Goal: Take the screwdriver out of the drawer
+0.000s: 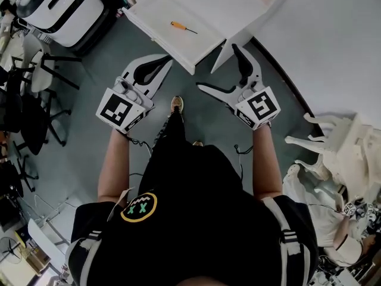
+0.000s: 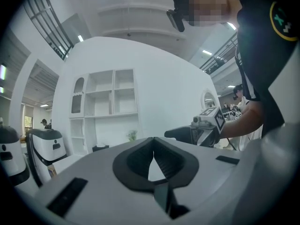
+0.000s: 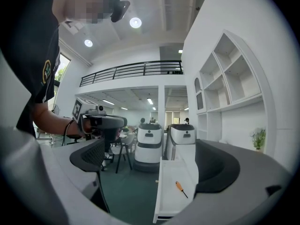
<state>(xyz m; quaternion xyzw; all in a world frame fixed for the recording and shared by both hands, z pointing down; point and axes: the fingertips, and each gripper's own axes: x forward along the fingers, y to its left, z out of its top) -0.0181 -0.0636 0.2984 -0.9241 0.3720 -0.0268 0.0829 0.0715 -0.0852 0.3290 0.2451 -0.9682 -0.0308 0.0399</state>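
An orange-handled screwdriver (image 1: 183, 27) lies loose in the open white drawer (image 1: 156, 20) ahead of me; the right gripper view also shows the screwdriver (image 3: 181, 188) in the drawer (image 3: 169, 198). My left gripper (image 1: 163, 62) hovers just short of the drawer's front edge, its jaws shut on nothing, tips meeting in its own view (image 2: 153, 140). The right gripper (image 1: 220, 69) is held beside the drawer's near corner, jaws wide open and empty (image 3: 150, 165). Each gripper appears in the other's view: the right gripper (image 2: 202, 127) and the left gripper (image 3: 100, 123).
White wheeled machines (image 1: 59, 8) stand at the back left, seen again as two machines (image 3: 159, 142) behind the drawer. Dark chairs (image 1: 36, 76) line the left. A white shelf unit (image 2: 105, 107) rises behind. White carved furniture (image 1: 339, 142) is at my right. My foot (image 1: 177, 104) is on grey floor.
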